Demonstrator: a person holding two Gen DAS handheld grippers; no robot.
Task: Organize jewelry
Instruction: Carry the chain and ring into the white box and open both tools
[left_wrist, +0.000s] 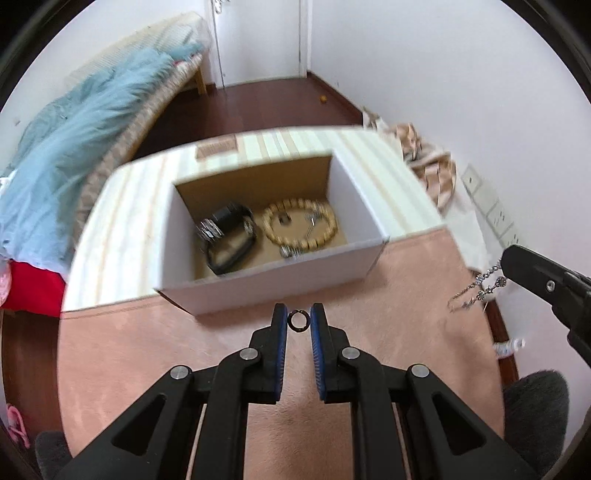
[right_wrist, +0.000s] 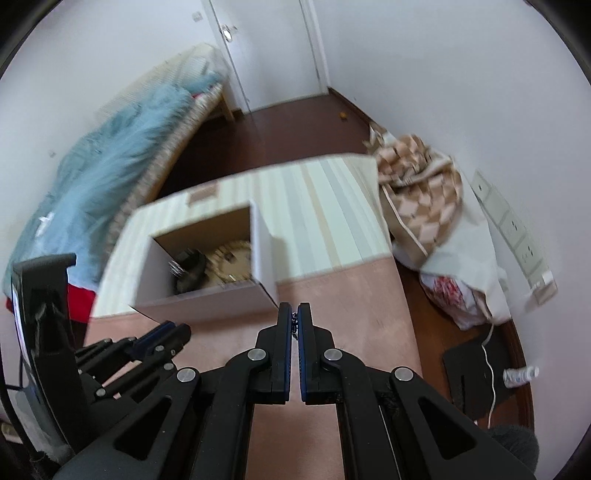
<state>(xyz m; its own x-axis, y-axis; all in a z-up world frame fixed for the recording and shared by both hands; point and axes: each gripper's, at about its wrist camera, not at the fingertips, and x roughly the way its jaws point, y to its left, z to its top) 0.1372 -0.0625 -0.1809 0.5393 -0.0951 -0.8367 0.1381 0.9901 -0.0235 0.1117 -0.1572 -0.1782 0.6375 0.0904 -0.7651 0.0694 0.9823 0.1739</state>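
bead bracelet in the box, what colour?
Pale tan, wood-like beads on the bracelet; clearest in the left wrist view.

Open at the top, the white box (left_wrist: 273, 275), with bare cardboard floor only along the near wall (a wooden bead bracelet (left_wrist: 300, 228) and black watch (left_wrist: 231, 236) crowding the rest). Clear pink bedspread (left_wrist: 147, 350) in front; checkered bag (right_wrist: 419, 184) blocking the right.
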